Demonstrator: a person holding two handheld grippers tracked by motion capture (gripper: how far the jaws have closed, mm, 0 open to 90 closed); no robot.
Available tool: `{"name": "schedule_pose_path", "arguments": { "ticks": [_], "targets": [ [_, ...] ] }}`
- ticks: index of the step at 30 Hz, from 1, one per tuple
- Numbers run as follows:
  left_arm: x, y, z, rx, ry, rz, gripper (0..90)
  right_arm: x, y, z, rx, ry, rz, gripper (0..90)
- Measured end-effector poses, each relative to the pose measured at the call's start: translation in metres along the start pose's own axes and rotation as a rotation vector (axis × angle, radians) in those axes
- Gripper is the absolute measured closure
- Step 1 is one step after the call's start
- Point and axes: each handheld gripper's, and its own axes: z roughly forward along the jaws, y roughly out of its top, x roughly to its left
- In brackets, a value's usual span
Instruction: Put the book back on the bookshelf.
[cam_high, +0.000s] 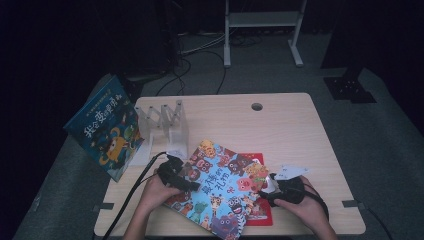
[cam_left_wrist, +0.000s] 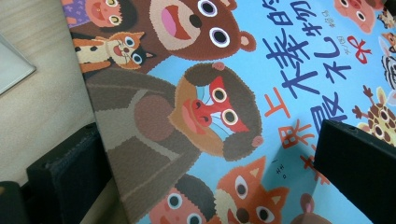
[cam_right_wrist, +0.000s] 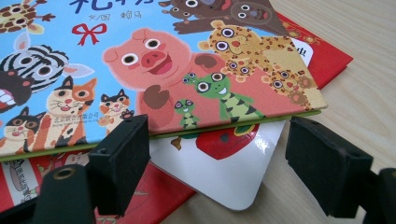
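The animal picture book (cam_high: 220, 187) lies tilted on the near part of the table (cam_high: 290, 130), partly covering a red book (cam_high: 256, 162) beneath it. The left tongs (cam_left_wrist: 205, 163) stand spread astride the picture book's left edge, one jaw over the cover, the other beside it above the table. The right tongs (cam_right_wrist: 217, 154) are spread at its right corner, pinching nothing. Beyond the picture book stands a clear rack (cam_high: 165, 122); left of that, a blue book (cam_high: 105, 127) overhangs the table's edge.
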Motion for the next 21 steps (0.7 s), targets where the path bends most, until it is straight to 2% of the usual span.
{"name": "schedule_pose_path", "arguments": {
  "ticks": [6, 12, 16, 18, 21],
  "targets": [
    [0.0, 0.006, -0.005, 0.022, -0.013, 0.008, 0.0, -0.001, 0.0, 0.001, 0.0, 0.006, 0.011, 19.7],
    [-0.002, 0.016, -0.026, -0.049, -0.028, 0.018, 0.0, 0.001, 0.002, 0.004, 0.002, 0.012, 0.01, 18.8],
    [-0.004, 0.028, -0.041, -0.045, -0.031, 0.05, 0.1, 0.003, 0.006, 0.008, 0.011, 0.01, 0.015, 15.6],
    [-0.007, 0.035, -0.047, -0.032, -0.019, 0.076, 0.1, 0.004, 0.009, 0.01, 0.022, 0.003, 0.022, 14.5],
    [-0.01, 0.045, -0.059, -0.044, -0.001, 0.112, 3.6, 0.005, 0.011, 0.012, 0.022, -0.003, 0.019, 14.1]
  ]
}}
